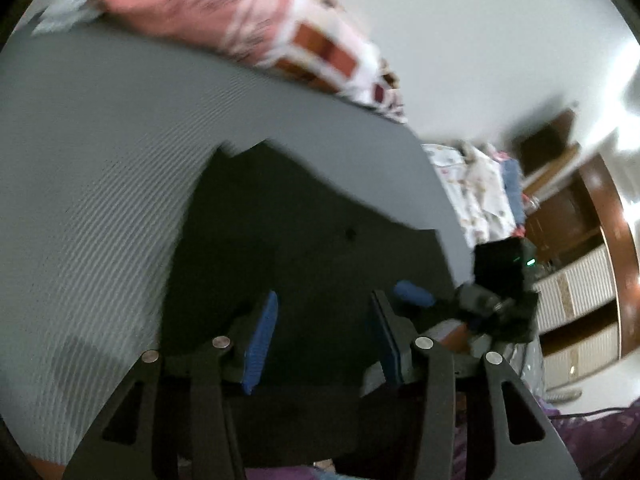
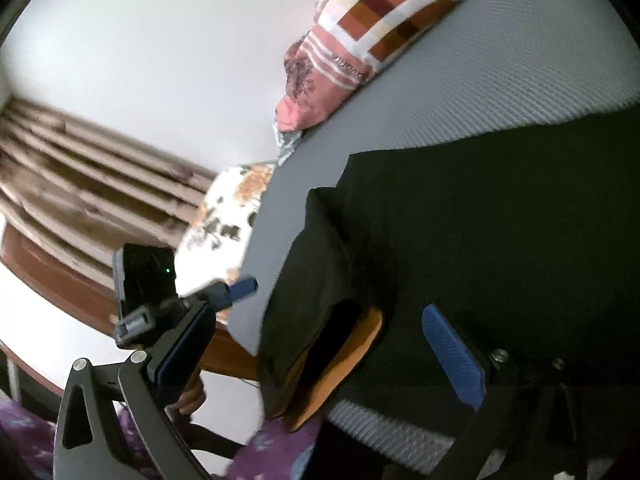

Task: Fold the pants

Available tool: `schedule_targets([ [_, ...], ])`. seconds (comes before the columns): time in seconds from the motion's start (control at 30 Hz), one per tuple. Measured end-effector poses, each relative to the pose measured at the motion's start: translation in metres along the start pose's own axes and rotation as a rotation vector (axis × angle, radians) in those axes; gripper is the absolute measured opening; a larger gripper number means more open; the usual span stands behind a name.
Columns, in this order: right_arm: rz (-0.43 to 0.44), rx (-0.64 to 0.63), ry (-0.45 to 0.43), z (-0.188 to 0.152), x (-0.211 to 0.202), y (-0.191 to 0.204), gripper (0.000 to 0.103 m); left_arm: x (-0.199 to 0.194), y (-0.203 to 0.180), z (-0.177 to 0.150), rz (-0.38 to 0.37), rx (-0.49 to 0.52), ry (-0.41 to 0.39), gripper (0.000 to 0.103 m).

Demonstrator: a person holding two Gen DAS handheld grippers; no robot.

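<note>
On the grey ribbed bed (image 1: 100, 168), black pants (image 2: 480, 216) lie spread, one edge hanging over the near side. Left claw (image 1: 324, 332) hovers above the dark cloth, blue pads wide apart, gripping nothing. Right claw (image 2: 320, 344) likewise wide, empty, straddling the pants' edge. Patterned pillow (image 2: 360, 32) rests at the far edge.
</note>
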State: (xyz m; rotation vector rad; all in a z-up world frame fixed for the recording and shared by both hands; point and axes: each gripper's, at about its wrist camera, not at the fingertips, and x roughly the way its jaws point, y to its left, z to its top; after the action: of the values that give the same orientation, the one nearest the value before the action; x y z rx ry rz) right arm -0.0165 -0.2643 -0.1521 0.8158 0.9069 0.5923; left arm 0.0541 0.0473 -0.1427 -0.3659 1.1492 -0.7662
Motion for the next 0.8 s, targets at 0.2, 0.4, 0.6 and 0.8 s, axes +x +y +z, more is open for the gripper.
schedule_targets([
  [0.2, 0.028, -0.045, 0.089, -0.003, 0.040, 0.016, 0.101, 0.006, 0.015, -0.007, -0.012, -0.036, 0.032, 0.056],
  [0.4, -0.046, -0.109, 0.119, -0.005, 0.055, 0.032, 0.100, 0.011, 0.010, -0.005, -0.011, -0.021, 0.052, 0.060],
  [0.6, -0.085, -0.041, 0.090, 0.005, 0.048, 0.009, 0.094, 0.009, 0.019, -0.005, -0.042, -0.076, 0.047, 0.062],
  [0.8, -0.120, -0.095, 0.150, 0.000, 0.067, 0.024, 0.027, 0.012, 0.017, -0.001, 0.007, -0.063, 0.026, 0.068],
])
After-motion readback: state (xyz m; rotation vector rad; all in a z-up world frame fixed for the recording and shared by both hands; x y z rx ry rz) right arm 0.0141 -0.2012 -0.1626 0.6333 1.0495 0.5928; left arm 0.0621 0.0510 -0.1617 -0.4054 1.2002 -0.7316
